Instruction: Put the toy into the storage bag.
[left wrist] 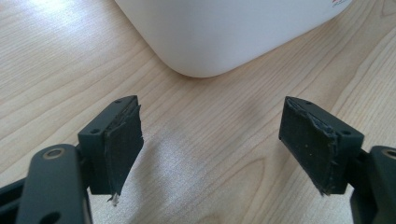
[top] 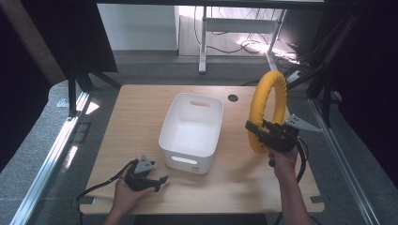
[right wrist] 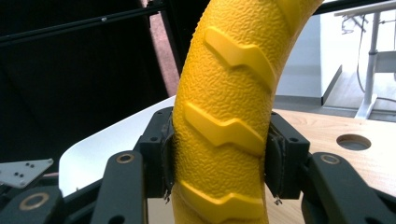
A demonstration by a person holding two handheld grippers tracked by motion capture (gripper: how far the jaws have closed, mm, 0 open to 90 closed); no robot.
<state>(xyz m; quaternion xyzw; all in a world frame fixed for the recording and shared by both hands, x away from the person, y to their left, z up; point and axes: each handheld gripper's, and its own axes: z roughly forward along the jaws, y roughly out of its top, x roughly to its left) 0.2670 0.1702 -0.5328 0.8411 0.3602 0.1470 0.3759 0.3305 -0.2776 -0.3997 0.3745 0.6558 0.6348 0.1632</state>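
A big yellow ring [top: 266, 108] with a raised tread pattern stands upright above the right side of the table. My right gripper [top: 256, 133] is shut on its lower part; in the right gripper view both pads press the ring [right wrist: 224, 116] from either side, with the gripper [right wrist: 219, 161] around it. A white plastic bin [top: 192, 130] with handle slots sits in the middle of the table, to the left of the ring. My left gripper [top: 162, 183] rests low near the front left edge, open, nothing between its jaws [left wrist: 210, 154]. The bin's rounded corner [left wrist: 210, 42] lies just ahead of it.
The wooden table [top: 131, 117] has a round cable hole [top: 233, 98] near its far edge. Black frame posts [top: 75, 79] stand at the left and right sides. A desk leg and cables [top: 203, 42] lie on the floor beyond.
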